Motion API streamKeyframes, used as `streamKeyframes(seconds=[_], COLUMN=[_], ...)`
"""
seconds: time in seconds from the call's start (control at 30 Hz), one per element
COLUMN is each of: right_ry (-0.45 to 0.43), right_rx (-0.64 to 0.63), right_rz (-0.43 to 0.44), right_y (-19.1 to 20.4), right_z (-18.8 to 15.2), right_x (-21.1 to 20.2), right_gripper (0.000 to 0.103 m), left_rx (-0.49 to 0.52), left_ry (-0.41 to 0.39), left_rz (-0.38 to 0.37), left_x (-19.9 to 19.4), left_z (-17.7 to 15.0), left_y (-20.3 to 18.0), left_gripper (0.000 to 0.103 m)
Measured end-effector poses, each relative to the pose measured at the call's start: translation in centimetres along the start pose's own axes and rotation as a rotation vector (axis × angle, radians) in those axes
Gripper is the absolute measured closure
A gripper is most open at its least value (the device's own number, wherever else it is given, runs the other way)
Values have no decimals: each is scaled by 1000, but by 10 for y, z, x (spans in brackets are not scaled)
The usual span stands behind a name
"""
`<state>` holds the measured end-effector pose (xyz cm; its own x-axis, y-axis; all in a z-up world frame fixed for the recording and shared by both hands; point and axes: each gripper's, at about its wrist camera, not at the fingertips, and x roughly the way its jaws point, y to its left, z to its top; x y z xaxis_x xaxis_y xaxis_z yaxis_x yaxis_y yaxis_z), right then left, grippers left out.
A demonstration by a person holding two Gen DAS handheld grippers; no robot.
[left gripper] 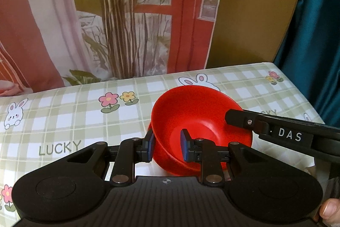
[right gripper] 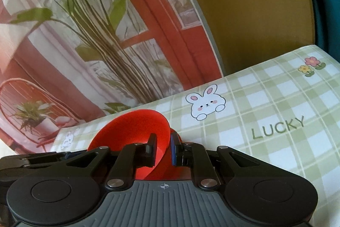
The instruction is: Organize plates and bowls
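Observation:
A red bowl (left gripper: 197, 118) is held tilted above the checked tablecloth (left gripper: 63, 116). My left gripper (left gripper: 167, 145) straddles its near left rim, one blue pad inside and one outside, with a visible gap to the wall. My right gripper (right gripper: 162, 148) is shut on the bowl's (right gripper: 129, 127) opposite rim, one finger inside and one outside. The right gripper's black finger (left gripper: 235, 118) shows in the left wrist view reaching onto the bowl's right rim. A second red piece (right gripper: 176, 135) peeks from behind the bowl; what it is I cannot tell.
The table is covered by a green-and-white checked cloth with bunnies, flowers and "LUCKY" print (right gripper: 278, 129). A printed backdrop with a plant and red window (left gripper: 119, 14) stands behind the table. A teal curtain (left gripper: 318, 35) hangs at the far right. The table's right edge (left gripper: 301, 95) is close.

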<state>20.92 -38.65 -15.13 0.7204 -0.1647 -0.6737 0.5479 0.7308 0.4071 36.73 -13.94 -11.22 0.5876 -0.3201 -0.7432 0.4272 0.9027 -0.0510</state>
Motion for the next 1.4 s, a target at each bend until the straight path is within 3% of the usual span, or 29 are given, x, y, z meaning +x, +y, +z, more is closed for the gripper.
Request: streamKeyframes(seconds=[0.97,1.07,1.13,1.4], right_ry=[29,22,19,-14], right_rx=[-28,-31,-24,-56], right_rz=[-23,-37,-39,-71], right_y=[-3,-3,-5,-2], right_z=[-13,-13,-13,-13], right_x=[17,13,9,-15], right_gripper=[90,86,85,85], left_rx=[0,2,-4,-26], left_ry=[28,28,19,-32], left_rz=[15,36,46,30], left_x=[23,22,19,-6], left_z=[-7,-9,-9,-7], left_y=[7,7,7,4], left_gripper=[76,68,56,56])
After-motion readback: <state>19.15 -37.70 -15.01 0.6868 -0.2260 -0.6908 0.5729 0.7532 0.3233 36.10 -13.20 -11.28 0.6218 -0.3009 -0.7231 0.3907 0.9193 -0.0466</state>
